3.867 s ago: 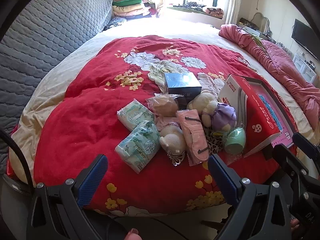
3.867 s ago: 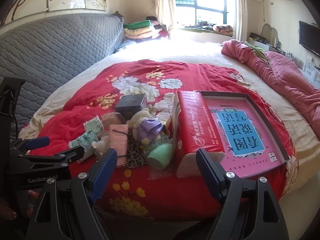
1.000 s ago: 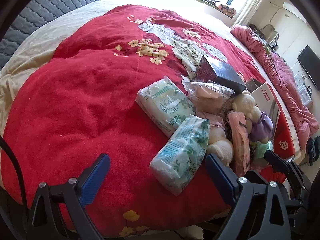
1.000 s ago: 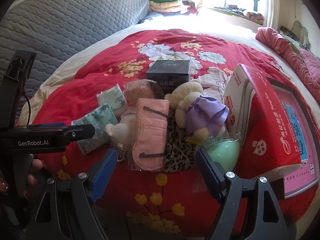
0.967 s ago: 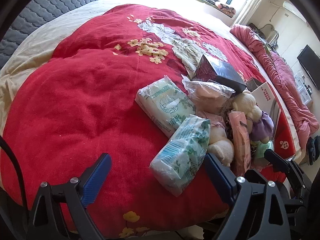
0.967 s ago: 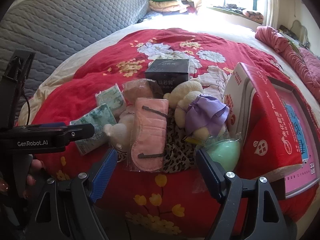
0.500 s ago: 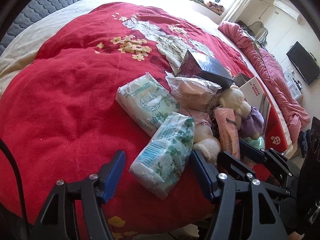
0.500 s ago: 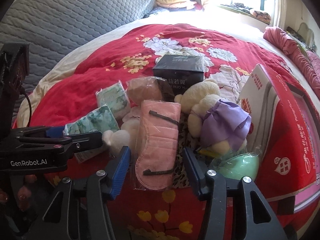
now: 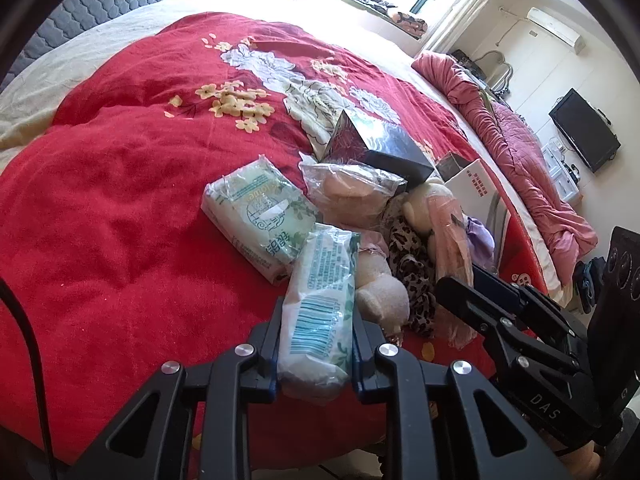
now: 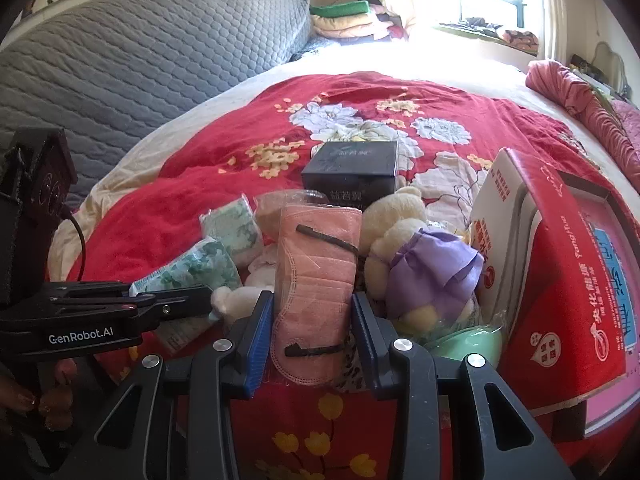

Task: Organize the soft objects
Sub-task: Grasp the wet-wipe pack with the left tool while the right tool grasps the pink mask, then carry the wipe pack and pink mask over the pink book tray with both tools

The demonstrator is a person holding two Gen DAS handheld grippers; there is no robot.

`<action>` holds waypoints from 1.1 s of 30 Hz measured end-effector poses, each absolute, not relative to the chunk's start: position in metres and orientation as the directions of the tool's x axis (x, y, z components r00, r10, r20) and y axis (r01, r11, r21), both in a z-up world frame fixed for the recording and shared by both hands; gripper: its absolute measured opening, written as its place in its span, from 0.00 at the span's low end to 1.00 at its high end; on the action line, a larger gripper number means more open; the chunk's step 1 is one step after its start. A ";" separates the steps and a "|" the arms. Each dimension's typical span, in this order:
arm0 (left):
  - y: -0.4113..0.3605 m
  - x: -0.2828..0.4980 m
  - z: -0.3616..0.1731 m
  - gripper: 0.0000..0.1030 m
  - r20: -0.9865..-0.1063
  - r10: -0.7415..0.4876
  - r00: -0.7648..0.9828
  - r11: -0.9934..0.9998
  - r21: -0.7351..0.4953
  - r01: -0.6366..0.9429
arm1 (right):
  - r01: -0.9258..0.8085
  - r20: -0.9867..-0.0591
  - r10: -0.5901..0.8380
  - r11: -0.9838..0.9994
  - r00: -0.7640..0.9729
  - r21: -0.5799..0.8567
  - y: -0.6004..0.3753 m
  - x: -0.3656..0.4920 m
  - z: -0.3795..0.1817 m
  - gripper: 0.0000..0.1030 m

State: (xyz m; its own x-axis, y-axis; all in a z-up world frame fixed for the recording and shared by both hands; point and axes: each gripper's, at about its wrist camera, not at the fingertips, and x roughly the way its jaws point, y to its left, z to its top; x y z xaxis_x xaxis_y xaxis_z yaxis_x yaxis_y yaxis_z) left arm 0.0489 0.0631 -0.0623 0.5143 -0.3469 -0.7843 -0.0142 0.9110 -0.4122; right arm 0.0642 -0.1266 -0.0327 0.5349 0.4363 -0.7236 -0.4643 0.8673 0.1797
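- The left gripper has just been closing, and its jaws now press on the near end of a green-printed tissue pack, which lies on the red floral blanket at the near edge of the pile.
- The right gripper has likewise just been closing around the pink face-mask packet; the blue pads sit against both long edges of the packet, so it appears gripped, though how firmly cannot be told.
- Judging by the layout, the organizing has barely begun: nothing appears sorted, and both items are only just being gripped, not lifted clear of the heap.
- Left in the pile are a second tissue pack, a bagged beige soft item, a cream plush toy in a purple dress, a leopard-print cloth and a mint-green round item.
- A dark box sits behind the pile, and a red tissue box leans on a pink book in a tray at the right; where the soft things should go is not evident.
- The surface is a bed, the blanket spread over a cream sheet, so it is soft and uneven.
- Around it stand a grey quilted headboard, folded bedding by a bright window, a bunched pink quilt and a dark screen.
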 end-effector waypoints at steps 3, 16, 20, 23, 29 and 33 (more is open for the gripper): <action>0.063 0.044 -0.054 0.25 -0.775 -0.328 0.540 0.917 -0.399 -0.016 | -0.477 -0.704 0.446 0.862 0.553 0.171 -0.127 0.061 -0.025 0.39; 0.018 0.029 -0.009 0.25 -0.754 -0.274 0.597 0.955 -0.285 0.078 | -0.487 -0.623 0.480 0.855 0.617 0.177 -0.151 0.045 0.006 0.39; -0.004 0.028 0.002 0.25 -0.747 -0.283 0.601 0.957 -0.266 0.120 | -0.461 -0.598 0.462 0.871 0.654 0.169 -0.169 0.041 0.017 0.39; -0.020 0.028 0.009 0.25 -0.743 -0.282 0.606 0.959 -0.244 0.147 | -0.434 -0.580 0.446 0.885 0.682 0.170 -0.186 0.038 0.022 0.39; -0.051 0.036 0.019 0.25 -0.739 -0.323 0.591 0.946 -0.263 0.189 | -0.361 -0.550 0.421 0.906 0.721 0.219 -0.223 0.041 0.031 0.39; -0.076 0.040 0.027 0.25 -0.735 -0.348 0.583 0.937 -0.264 0.227 | -0.296 -0.545 0.384 0.923 0.745 0.246 -0.251 0.044 0.032 0.39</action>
